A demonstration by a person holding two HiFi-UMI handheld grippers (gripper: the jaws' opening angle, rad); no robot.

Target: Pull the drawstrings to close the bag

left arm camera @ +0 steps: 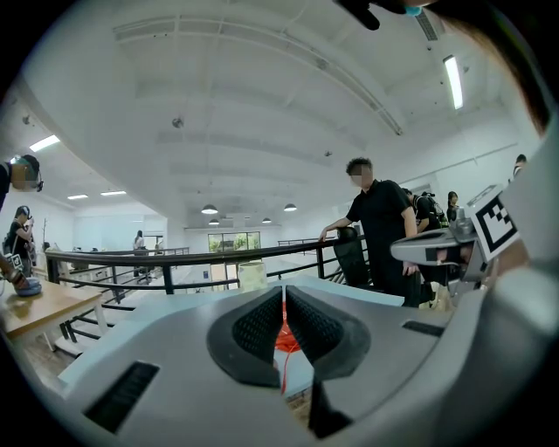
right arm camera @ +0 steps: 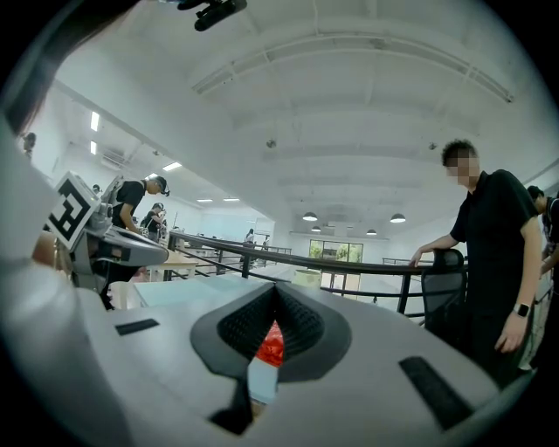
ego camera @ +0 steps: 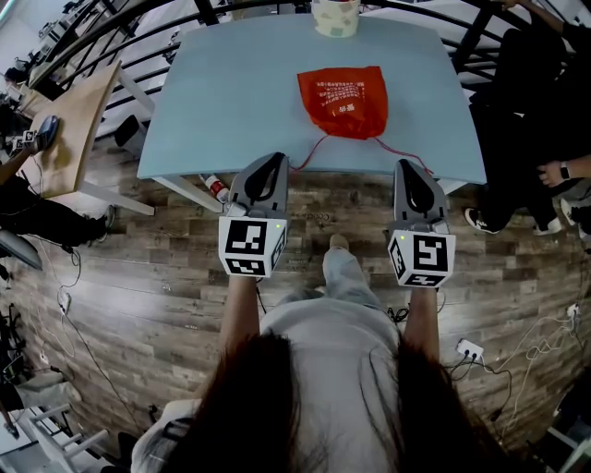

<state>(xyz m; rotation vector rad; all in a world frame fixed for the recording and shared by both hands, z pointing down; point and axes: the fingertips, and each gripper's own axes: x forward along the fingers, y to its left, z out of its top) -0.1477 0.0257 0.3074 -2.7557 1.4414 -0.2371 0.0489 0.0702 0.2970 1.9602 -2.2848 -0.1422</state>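
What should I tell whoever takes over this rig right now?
Left gripper: shut on the left drawstring.
Right gripper: shut; the right drawstring runs to its tip, apparently pinched.
Red bag: lying on the blue table, mouth toward the grippers.
Done: both strings gripped; the mouth looks gathered.
Left: probably a last pull to confirm that it is fully shut, then release.

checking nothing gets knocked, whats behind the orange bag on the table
Behind the orange bag, at the table's far edge, stands a pale roll-like object, apart from it. Anything under or inside the bag is covered by its fabric.
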